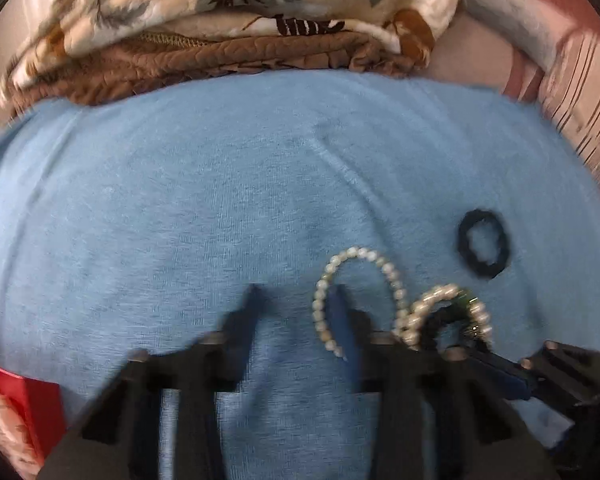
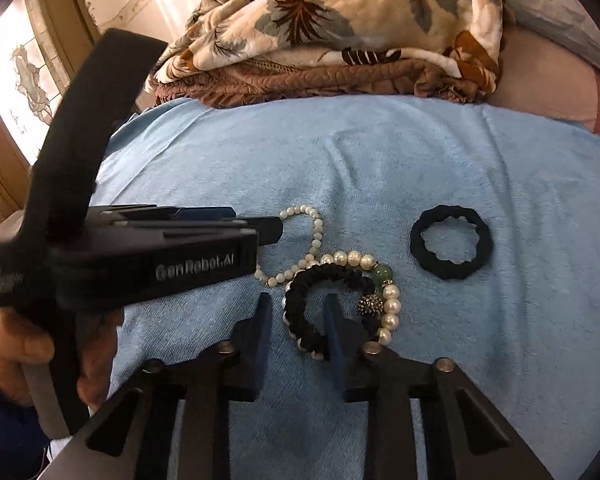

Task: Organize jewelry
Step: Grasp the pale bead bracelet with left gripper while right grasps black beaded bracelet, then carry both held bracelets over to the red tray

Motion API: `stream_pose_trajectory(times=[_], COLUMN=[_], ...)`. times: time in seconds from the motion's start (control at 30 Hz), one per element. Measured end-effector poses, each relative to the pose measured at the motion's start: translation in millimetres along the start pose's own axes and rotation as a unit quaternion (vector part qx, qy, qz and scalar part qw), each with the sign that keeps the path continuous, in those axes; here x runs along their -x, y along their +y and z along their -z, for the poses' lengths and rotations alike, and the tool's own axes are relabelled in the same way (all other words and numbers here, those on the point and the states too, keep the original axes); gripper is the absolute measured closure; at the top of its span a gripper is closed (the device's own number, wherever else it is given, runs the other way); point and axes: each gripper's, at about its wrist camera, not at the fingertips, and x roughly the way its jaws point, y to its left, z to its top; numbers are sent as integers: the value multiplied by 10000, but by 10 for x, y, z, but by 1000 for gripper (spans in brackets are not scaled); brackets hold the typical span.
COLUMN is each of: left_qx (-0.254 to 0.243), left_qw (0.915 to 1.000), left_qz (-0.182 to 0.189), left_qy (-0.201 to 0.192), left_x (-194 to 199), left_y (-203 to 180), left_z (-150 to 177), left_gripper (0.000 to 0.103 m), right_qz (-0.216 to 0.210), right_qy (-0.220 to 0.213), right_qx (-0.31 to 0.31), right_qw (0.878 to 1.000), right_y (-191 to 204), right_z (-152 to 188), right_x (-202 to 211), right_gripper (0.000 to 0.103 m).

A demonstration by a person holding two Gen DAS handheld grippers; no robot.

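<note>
On the blue towel (image 2: 380,160) a small pearl bracelet (image 2: 315,226) lies beside a black braided bracelet (image 2: 296,292), which is tangled with a large pearl bracelet with a green bead (image 2: 392,304). My right gripper (image 2: 298,304) stands open. The black bracelet's left arc runs between its fingers, and the right finger is inside the loop. My left gripper (image 1: 296,296) also shows a gap. Its right finger (image 1: 340,312) sits inside the small pearl bracelet (image 1: 380,264), with the strand beside that pad. From the right wrist view the left gripper (image 2: 278,232) reaches in from the left.
A black fabric ring (image 2: 452,248) lies apart to the right on the towel. A folded floral blanket (image 2: 340,20) is piled behind the towel. A red box (image 1: 20,396) sits at the left edge. A person's hand (image 2: 12,352) holds the left gripper's handle.
</note>
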Motion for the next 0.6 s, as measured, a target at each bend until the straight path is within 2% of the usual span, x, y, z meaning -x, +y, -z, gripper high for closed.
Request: stream_pose_trajectory(times=[0.07,0.23,0.43,0.6], left_qx=[-147,-204,-64,168], left_qw=[9997,9990,9992,9998], left_qz=[-182,-342,-276,-79], left_qy=[37,191,292,107], left_x=[25,186,496,831], left_y=[-16,86,219,271], left_z=[20,208,682,1035], left_gripper=[97,97,97,97], right_qz=[-49,-7,36,49], right_qy=[103,101,36,-46], right_qx=[-216,-476,-559,-813], right_qw=[9997,9988,9984,9967], right_y=[-45,-114,-139,-192], right_z=[27,214,634,962], right_x=[0,282,819,1149], right_gripper=[93,94,94,94])
